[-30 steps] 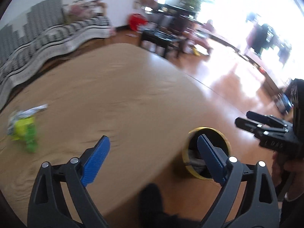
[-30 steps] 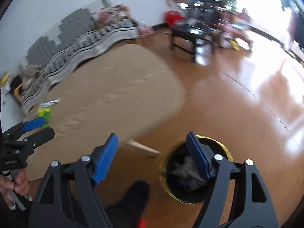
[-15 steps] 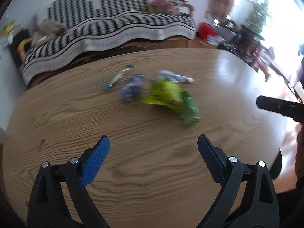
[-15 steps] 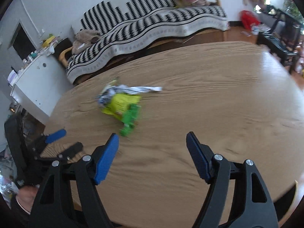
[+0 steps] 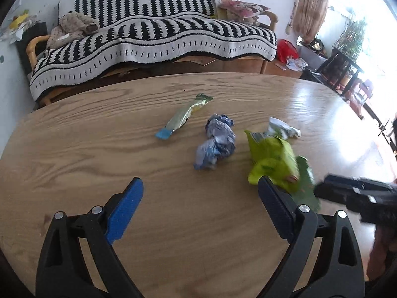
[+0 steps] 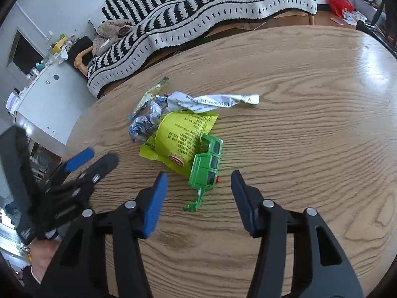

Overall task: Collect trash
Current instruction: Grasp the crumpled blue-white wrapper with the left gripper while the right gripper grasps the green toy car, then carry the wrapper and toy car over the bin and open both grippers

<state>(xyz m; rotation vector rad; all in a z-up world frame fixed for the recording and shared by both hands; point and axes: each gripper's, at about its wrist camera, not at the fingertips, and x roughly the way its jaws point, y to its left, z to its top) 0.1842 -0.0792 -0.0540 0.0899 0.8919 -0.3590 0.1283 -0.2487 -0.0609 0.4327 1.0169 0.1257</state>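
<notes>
Trash scattered mid-table, both tongs open above it.

Left tongs [image 5: 199, 211] spread wide over bare wood of the table [image 5: 74, 154], nothing between the pads. Right tongs [image 6: 198, 193] just been closing, pads not yet touching anything, with the tail of a green toy car [image 6: 207, 165] between them. Beyond the car, touching it: a yellow-green printed wrapper [image 6: 184, 136], with a twisted white wrapper [image 6: 213, 101] lying across its far edge. Just left of these, a crumpled blue-white wrapper [image 5: 217, 141] and a long thin sachet [image 5: 182, 116], apart from each other. Behind the table, a sofa under a black-and-white striped throw [image 5: 153, 32]; a white cabinet [image 6: 47, 99] to its left. Nothing blocking either tongs.
</notes>
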